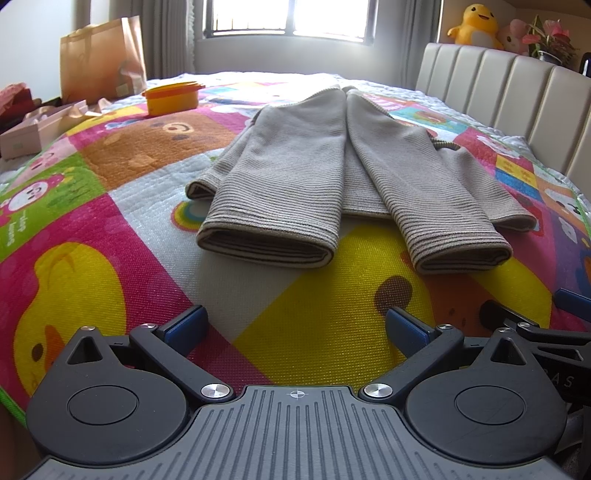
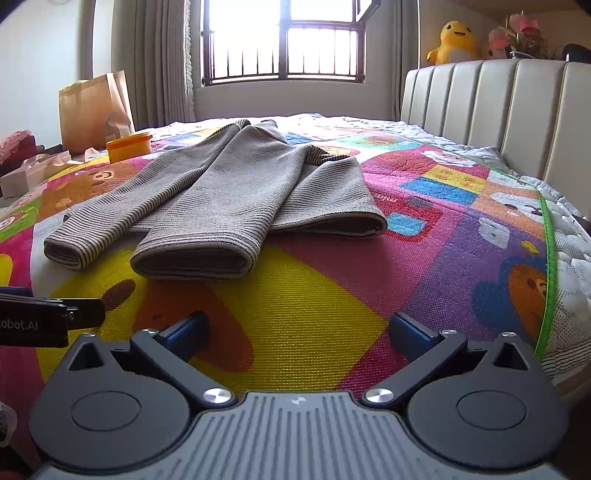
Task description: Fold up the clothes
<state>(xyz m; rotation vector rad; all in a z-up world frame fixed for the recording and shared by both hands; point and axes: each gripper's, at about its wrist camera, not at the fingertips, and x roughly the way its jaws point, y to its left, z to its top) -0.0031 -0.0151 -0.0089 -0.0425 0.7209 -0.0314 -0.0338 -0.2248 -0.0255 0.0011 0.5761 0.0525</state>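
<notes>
A grey-brown striped knit garment (image 1: 332, 162) lies flat on the colourful play mat (image 1: 288, 306) on the bed. Both sleeves are folded in over the body, their cuffs pointing at me. It also shows in the right wrist view (image 2: 229, 199), left of centre. My left gripper (image 1: 295, 328) is open and empty, low over the mat, a short way in front of the cuffs. My right gripper (image 2: 299, 328) is open and empty too, to the right of the left one. The right gripper's tip shows at the left view's right edge (image 1: 517, 321).
A yellow-orange lidded container (image 1: 171, 98) stands on the mat at the far left. A brown paper bag (image 1: 101, 59) and boxes (image 1: 26, 136) are beyond the bed's left side. A padded headboard (image 1: 517, 103) runs along the right, with plush toys (image 1: 476, 26) on top.
</notes>
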